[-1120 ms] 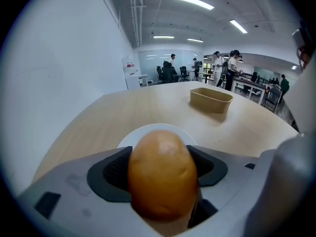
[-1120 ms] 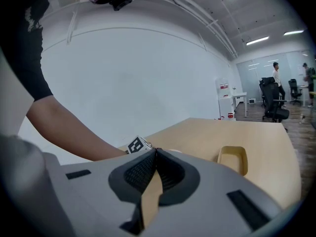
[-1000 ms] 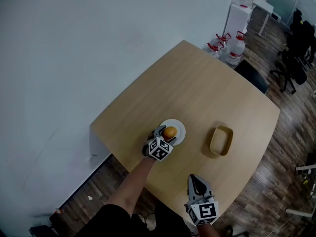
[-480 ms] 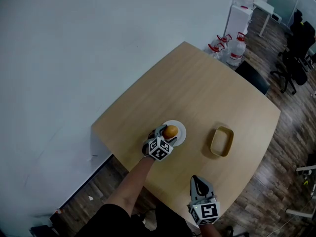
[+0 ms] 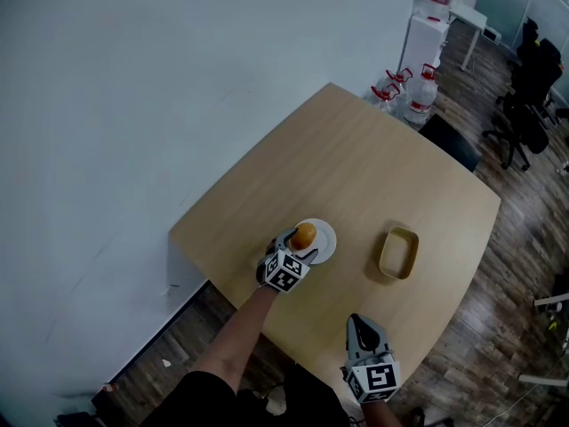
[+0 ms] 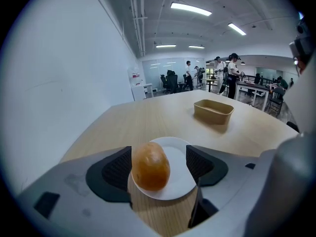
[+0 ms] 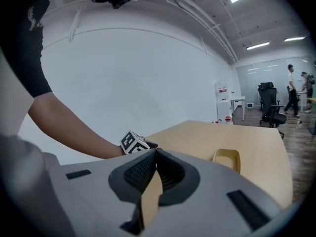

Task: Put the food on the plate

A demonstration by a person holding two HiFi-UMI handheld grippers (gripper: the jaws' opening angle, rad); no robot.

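Left gripper: jaws wide apart, wider than the bun; not closed on anything.
Left pads: the left pad is at the bun's side, and whether they touch cannot be told. Bare plate shows between the bun and the right pad.
Bun: orange-brown and oval. It stands between the left gripper's jaws, nearer the left one, and rests on the plate.
Plate: white and round. It lies on the table under and just ahead of the left jaws, and the bun is on its near-left part.
Box: tan, shallow and empty. It sits ahead and to the right of the left gripper, well apart from the plate.
Table: light wood with rounded corners. It carries the plate and the box.
Right gripper: jaws together with the pads meeting, nothing between them.
Right gripper position: it is held at the table's near edge, to the right of and behind the left gripper, well apart from the plate.
Ahead of the right gripper: the left gripper's marker cube and the person's forearm are to the left. The box is to the right.
Surroundings: a white wall is left of the table. Water bottles stand on the floor beyond its far corner. Office chairs and people are farther off.
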